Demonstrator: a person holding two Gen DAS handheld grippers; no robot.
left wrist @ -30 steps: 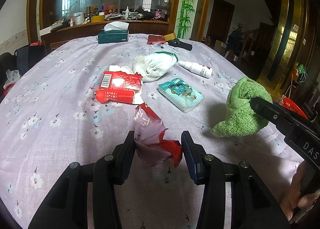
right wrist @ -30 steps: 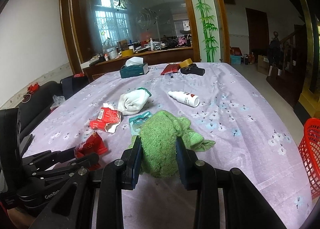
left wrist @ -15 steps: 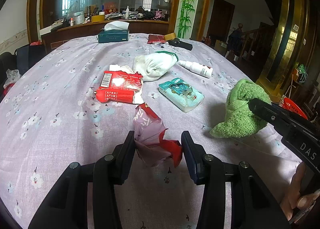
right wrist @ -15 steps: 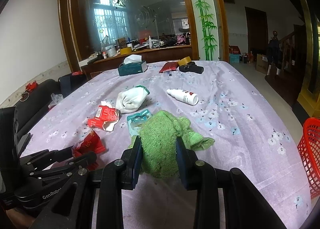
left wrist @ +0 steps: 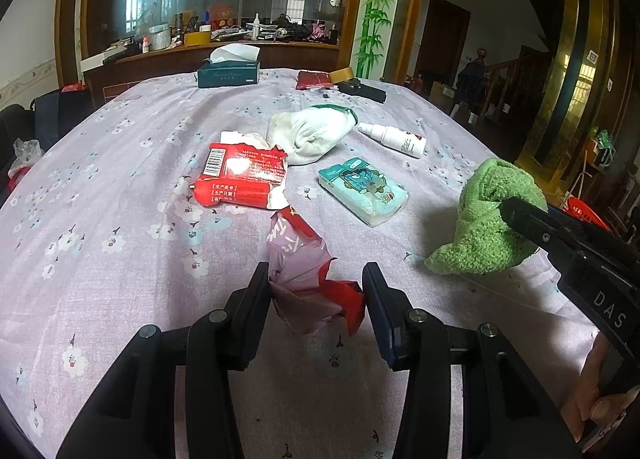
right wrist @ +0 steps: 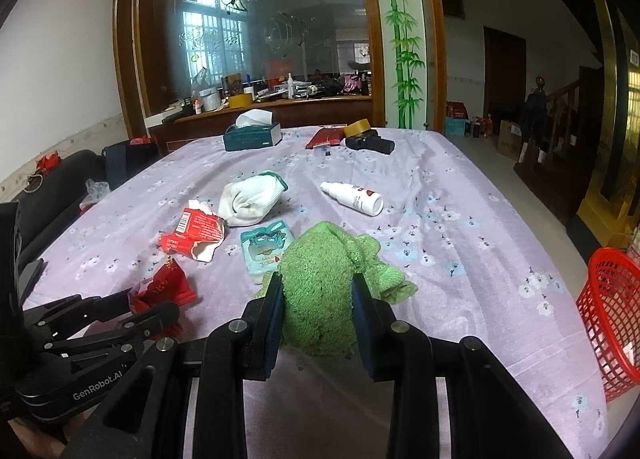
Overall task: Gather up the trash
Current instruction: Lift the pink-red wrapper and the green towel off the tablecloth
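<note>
**A:** What are the two grippers doing?

**B:** The left gripper (left wrist: 316, 291) is clamped on a crumpled red wrapper (left wrist: 308, 283). Its silvery inside shows, and its long axis runs away from the camera, with the free end pointing toward the far side of the table (left wrist: 100, 219). The right gripper (right wrist: 318, 307) is clamped on a bunched green towel (right wrist: 320, 291), with both pads pressed into the pile. A loose corner of the towel trails to the right onto the lilac flowered cloth.

**A:** What lies just past the wrapper?

**B:** A torn red packet (left wrist: 244, 179) lies flat with its long side across the view and a barcode at its left end. Right of it is a teal tissue pack (left wrist: 364, 191), angled with its long axis running from far left to near right. Behind both is a white sock (left wrist: 312, 135) with a green cuff.

**A:** And farther out?

**B:** A white spray bottle (right wrist: 354, 199) lies on its side, nozzle toward the far left. At the far edge of the table sit a dark green tissue box (right wrist: 252, 135), a red pouch (right wrist: 326, 137) and a roll of tape (right wrist: 357, 127). A red basket (right wrist: 612, 311) stands on the floor, off the table's right edge.
</note>
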